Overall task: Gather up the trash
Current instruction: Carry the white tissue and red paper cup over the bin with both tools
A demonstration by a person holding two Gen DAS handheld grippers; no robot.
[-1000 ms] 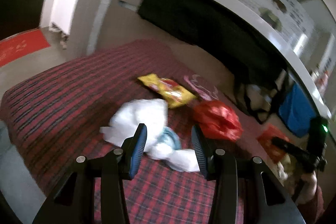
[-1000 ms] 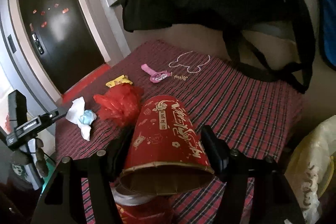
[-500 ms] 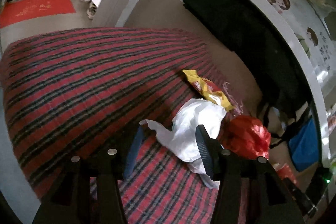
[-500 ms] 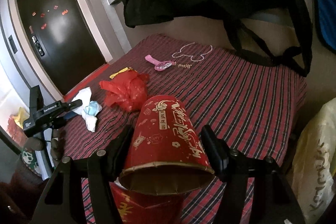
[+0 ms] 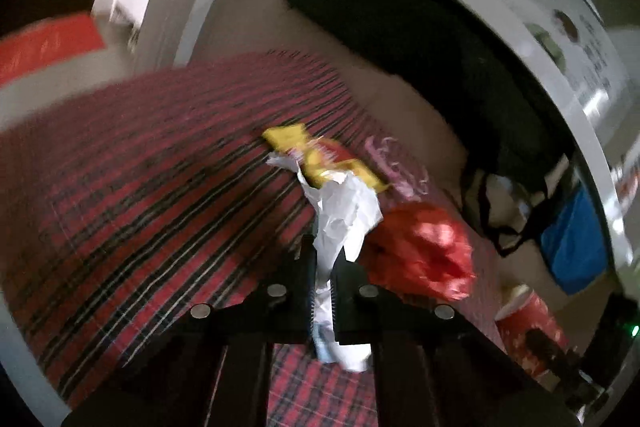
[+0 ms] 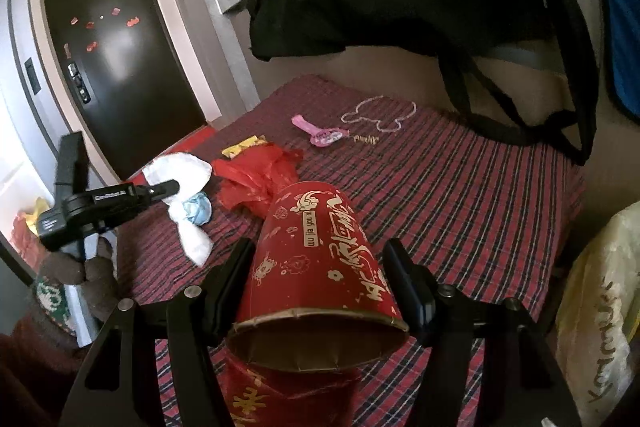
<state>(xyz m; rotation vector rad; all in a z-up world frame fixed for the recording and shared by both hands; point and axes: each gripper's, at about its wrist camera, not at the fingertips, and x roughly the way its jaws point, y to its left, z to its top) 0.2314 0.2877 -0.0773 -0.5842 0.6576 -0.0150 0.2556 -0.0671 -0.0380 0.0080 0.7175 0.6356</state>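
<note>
White paper wad: crumpled tissue (image 5: 340, 215) with a pale blue scrap at its lower end, lying on the plaid cloth; its narrow middle is pinched by the left tool, one end fanned out ahead of the tips, the other trailing below them.
Left tool: the left tool (image 5: 323, 267) is clamped tight on the tissue, with only the paper between its two black fingers; from the right wrist camera it reaches in from the left edge over the same wad (image 6: 180, 183).
Red cup: a red paper cup (image 6: 316, 267) with gold lettering, lying with its open mouth toward the right wrist camera; a second red cup seems nested beneath it.
Right tool: the right tool (image 6: 320, 259) holds the cup across its sides, fingers set wide against the walls.
Red bag: a crumpled red plastic bag (image 5: 424, 255) just beside the tissue, on the side toward the cup.
Yellow wrapper: a yellow snack wrapper (image 5: 320, 159) beyond the tissue, its near edge partly covered by the paper.
Pink toy: a small pink item (image 6: 320, 133) farther back, apart from the rest.
Surface: a red and black plaid cloth (image 6: 460, 187) covers the surface.
Backdrop: a dark door (image 6: 116, 59) at the left; a black bag (image 6: 400, 7) hanging under a grey ledge.
</note>
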